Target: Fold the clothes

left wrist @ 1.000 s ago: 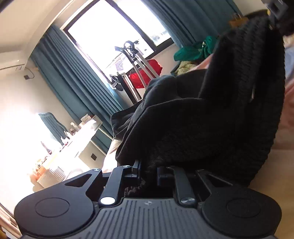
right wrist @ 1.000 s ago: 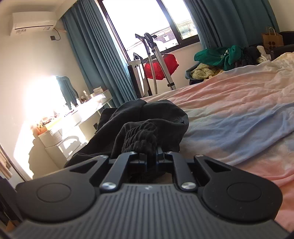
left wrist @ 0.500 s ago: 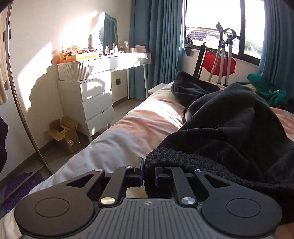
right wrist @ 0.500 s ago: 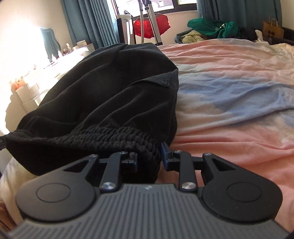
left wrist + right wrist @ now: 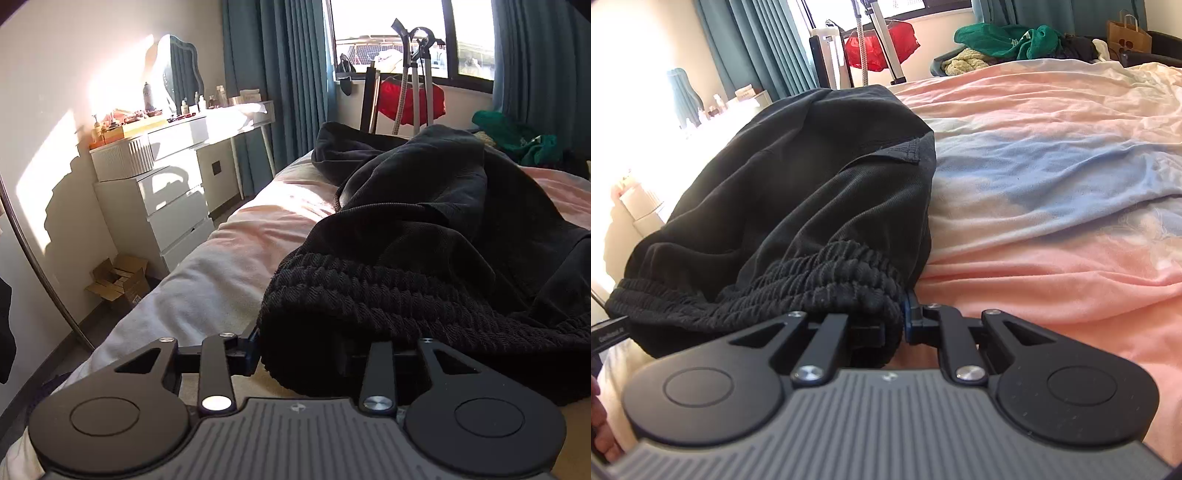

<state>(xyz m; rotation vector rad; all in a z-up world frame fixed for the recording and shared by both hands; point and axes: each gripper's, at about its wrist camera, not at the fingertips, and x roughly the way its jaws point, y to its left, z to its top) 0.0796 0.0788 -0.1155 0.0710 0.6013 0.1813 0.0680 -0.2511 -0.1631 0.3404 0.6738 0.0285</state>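
**Waistband strung between your two hands, legs trailing away up the bed**

The black garment (image 5: 424,229), shorts or trousers by its elastic band, lies on the pink and blue bed (image 5: 1052,177), near its left edge on the dresser (image 5: 162,195) side.

Left hand-held gripper (image 5: 301,354): jaws opening, the ribbed waistband (image 5: 369,291) between them; the pads look to be parting from the cloth, so you are letting go here.

Right hand-held gripper (image 5: 894,326): jaws closing on the bunched end of that same waistband (image 5: 827,277), cloth pinched between them.

Key relation: the band runs crosswise, hand to hand, just ahead of both sets of fingers. The garment's long axis runs away from you toward the window. Both hands sit at the near end, neither close to the far hem.

Judgement: the next fold likely carries one end over the other along that axis. The body is still humped and creased, so flatten it first.
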